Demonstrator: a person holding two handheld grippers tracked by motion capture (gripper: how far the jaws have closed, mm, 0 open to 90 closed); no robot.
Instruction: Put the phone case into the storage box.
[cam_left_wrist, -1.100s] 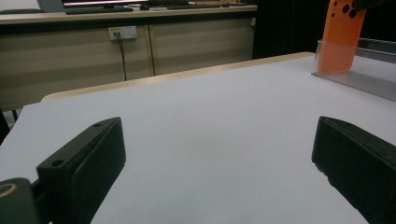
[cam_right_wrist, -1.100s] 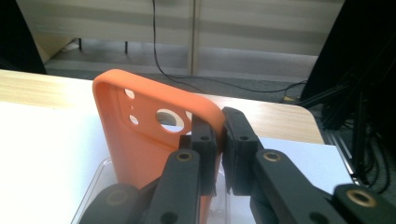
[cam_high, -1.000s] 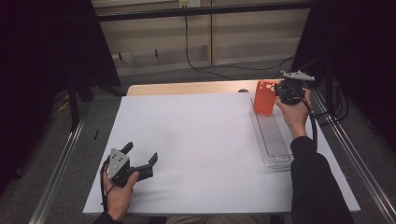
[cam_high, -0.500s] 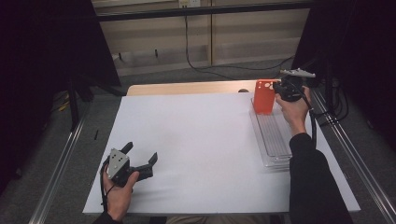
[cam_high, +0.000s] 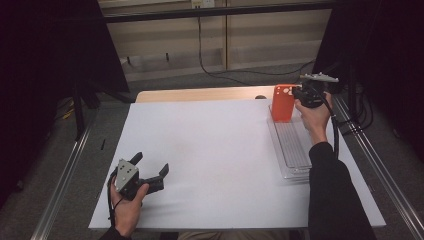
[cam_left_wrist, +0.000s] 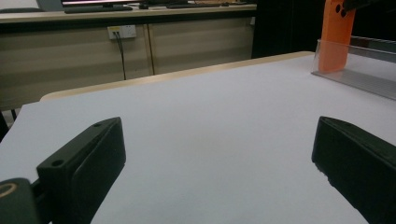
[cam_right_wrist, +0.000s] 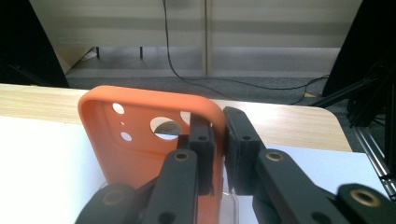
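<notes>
R gripper (cam_high: 299, 95) still clamps orange case (cam_high: 283, 102), seemingly unmoved.

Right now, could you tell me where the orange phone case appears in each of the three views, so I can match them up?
High view: the orange phone case stands upper right, at the far end of the clear tray.
Left gripper view: top right corner, upright at the tray's end.
Right gripper view: centre left, its edge pinched by the right gripper.
Shared landmark: the clear tray.

Beige panelled wall (cam_high: 250, 35), grey carpet floor (cam_high: 210, 82), black cable (cam_high: 202, 45) hanging.
</notes>
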